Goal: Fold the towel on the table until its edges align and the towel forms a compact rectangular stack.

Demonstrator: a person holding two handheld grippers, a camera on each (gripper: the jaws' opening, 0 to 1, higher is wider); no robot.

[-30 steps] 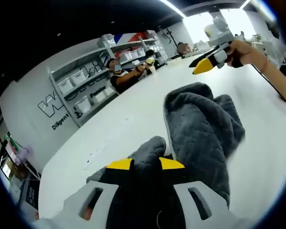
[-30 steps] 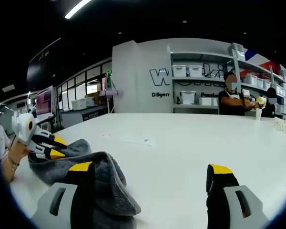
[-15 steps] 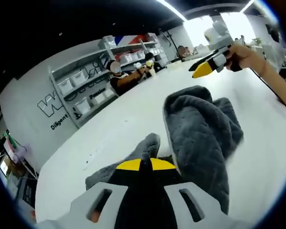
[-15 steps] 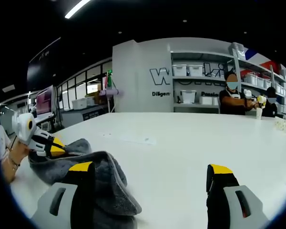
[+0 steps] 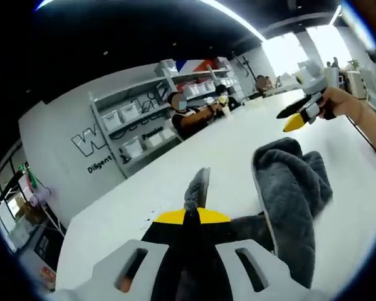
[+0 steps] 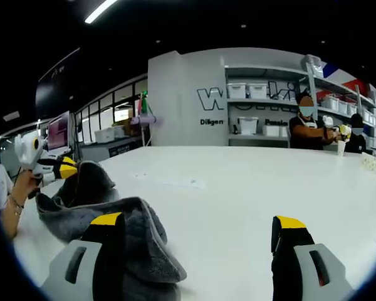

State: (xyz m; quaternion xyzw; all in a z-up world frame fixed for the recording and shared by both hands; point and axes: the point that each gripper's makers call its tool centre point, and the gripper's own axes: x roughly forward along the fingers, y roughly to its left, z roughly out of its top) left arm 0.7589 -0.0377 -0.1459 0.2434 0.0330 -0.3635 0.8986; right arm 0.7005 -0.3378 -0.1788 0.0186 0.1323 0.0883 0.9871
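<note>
**Left gripper pinches a towel corner; right gripper gapes over the table**

In the left gripper view the left gripper point(image 5: 186, 217) has its yellow-tipped jaws pressed together on a corner of the grey towel point(image 5: 288, 188), and a tongue of cloth stands up from between the tips. The rest of the towel lies crumpled in soft folds on the white table point(image 5: 175, 182), to the right of the jaws. Beyond it the right gripper point(image 5: 296, 120) hangs above the table, held by a person's hand point(image 5: 338, 103), apart from the towel.

In the right gripper view the right gripper point(image 6: 197, 221) has its jaws spread wide with nothing between them; the left jaw sits in front of the nearest fold of the towel, and whether it touches the cloth cannot be told. The towel is heaped at the left side of the table, with one corner raised at the left gripper's tips.

Behind the table stand shelves point(image 6: 263, 113) with white storage bins, and seated people point(image 6: 306, 128) at the far end
</note>
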